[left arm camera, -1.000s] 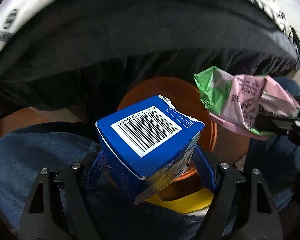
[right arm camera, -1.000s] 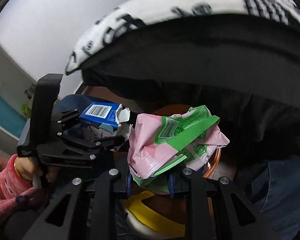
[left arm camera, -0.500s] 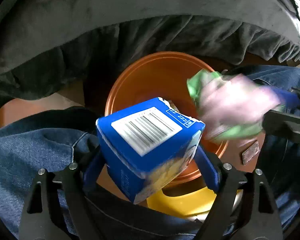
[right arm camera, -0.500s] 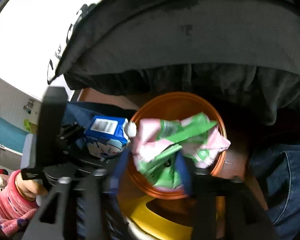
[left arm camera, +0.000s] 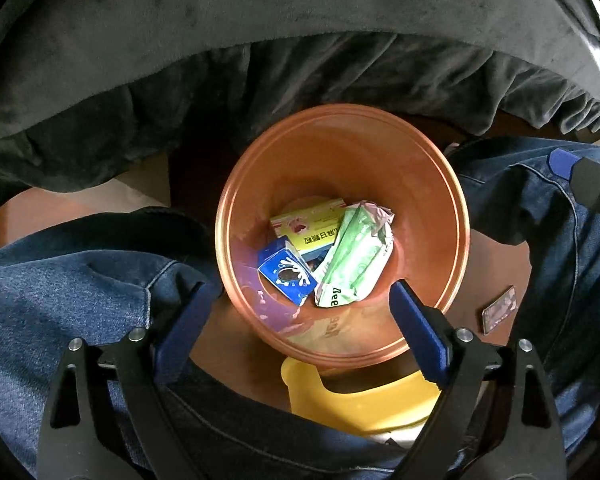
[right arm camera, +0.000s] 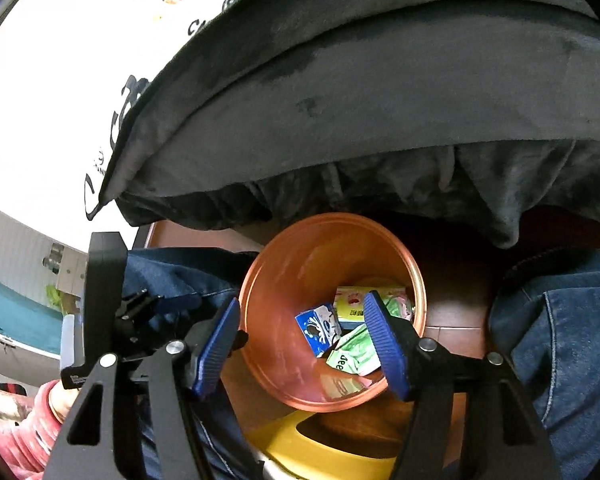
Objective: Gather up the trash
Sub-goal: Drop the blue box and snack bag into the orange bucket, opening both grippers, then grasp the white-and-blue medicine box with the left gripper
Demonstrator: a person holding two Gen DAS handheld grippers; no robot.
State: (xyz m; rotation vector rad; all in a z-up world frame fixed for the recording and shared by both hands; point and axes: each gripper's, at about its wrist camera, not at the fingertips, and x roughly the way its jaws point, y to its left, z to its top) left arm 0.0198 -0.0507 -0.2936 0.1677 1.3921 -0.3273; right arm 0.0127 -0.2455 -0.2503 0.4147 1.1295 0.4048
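Note:
An orange bin [left arm camera: 428, 184] stands on the floor between the person's knees; it also shows in the right wrist view [right arm camera: 296, 280]. Inside lie a blue carton [left arm camera: 286, 276], a green-pink wrapper [left arm camera: 354, 264] and a yellow-red box [left arm camera: 308, 230]. The same carton [right arm camera: 318, 328], wrapper [right arm camera: 352, 354] and box [right arm camera: 350, 300] show in the right wrist view. My left gripper [left arm camera: 300, 308] is open and empty above the bin. My right gripper [right arm camera: 302, 344] is open and empty above the bin too.
Blue-jeaned legs [left arm camera: 80, 272] flank the bin on both sides. A dark cloth [left arm camera: 300, 40] hangs over the far side. A yellow object [left arm camera: 360, 400] sits just in front of the bin. A small dark card [left arm camera: 499, 310] lies on the brown floor at right.
Both grippers opened. The blue carton dropped from the left one and the green-pink wrapper from the right one; both now lie in the orange bin.

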